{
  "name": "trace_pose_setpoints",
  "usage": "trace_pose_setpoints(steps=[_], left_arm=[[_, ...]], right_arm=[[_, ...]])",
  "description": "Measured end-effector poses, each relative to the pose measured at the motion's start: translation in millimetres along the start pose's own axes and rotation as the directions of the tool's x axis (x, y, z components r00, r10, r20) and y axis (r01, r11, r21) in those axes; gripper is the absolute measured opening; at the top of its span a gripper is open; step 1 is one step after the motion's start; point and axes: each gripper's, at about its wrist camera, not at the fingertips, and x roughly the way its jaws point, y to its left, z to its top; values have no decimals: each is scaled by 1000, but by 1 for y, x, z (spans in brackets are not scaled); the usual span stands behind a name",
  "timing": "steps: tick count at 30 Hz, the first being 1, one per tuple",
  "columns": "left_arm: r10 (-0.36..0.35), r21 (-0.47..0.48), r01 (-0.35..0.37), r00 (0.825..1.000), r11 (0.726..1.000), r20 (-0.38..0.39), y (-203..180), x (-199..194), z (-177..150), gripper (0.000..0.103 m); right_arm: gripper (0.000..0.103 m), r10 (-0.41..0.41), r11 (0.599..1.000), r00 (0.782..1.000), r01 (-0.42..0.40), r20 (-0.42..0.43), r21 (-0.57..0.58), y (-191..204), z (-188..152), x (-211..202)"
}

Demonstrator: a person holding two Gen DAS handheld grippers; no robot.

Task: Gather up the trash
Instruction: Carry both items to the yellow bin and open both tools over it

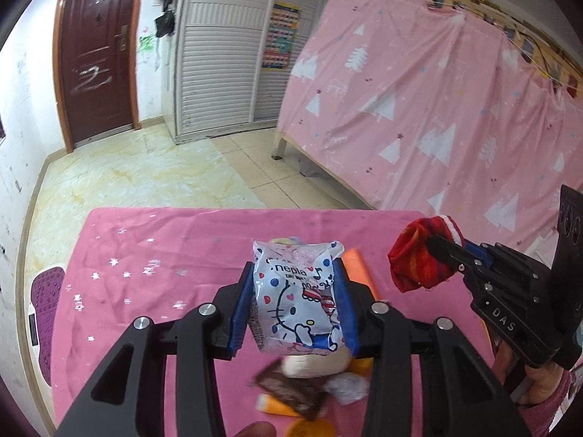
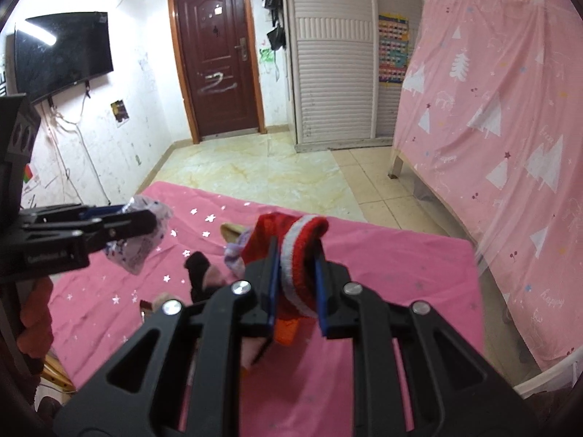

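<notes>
My left gripper (image 1: 297, 284) is shut on a Hello Kitty tissue pack (image 1: 297, 298), held above the pink tablecloth (image 1: 145, 291). It also shows at the left of the right wrist view (image 2: 145, 225) with the pack (image 2: 142, 244). My right gripper (image 2: 297, 273) is shut on a red sock with a white band (image 2: 295, 255), lifted over the table. It shows in the left wrist view (image 1: 433, 251) at right, sock (image 1: 419, 258) bunched in it.
Under the left gripper lie a brown wrapper (image 1: 291, 393), a beige lump (image 1: 313, 364), crumpled foil (image 1: 346, 388) and orange pieces (image 1: 360, 266). A black item (image 2: 198, 273) and a lilac item (image 2: 235, 255) lie on the table. A pink curtain (image 1: 419, 109) hangs at right.
</notes>
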Motion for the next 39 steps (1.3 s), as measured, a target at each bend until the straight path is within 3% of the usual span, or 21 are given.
trace_pose_setpoints(steps=[10, 18, 24, 39], left_arm=[[-69, 97, 74, 996, 993, -48, -84, 14, -9, 36], [-141, 156, 158, 983, 975, -116, -147, 30, -22, 36], [-173, 210, 206, 971, 956, -166, -196, 43, -33, 36], [-198, 341, 280, 946, 897, -258, -308, 74, -68, 36]], right_arm=[[16, -85, 993, 996, 81, 40, 83, -59, -28, -47], [16, -176, 971, 984, 166, 41, 171, -119, -65, -84], [16, -237, 944, 971, 228, 7, 239, -161, -97, -103], [16, -292, 915, 953, 304, -85, 265, -204, -152, -120]])
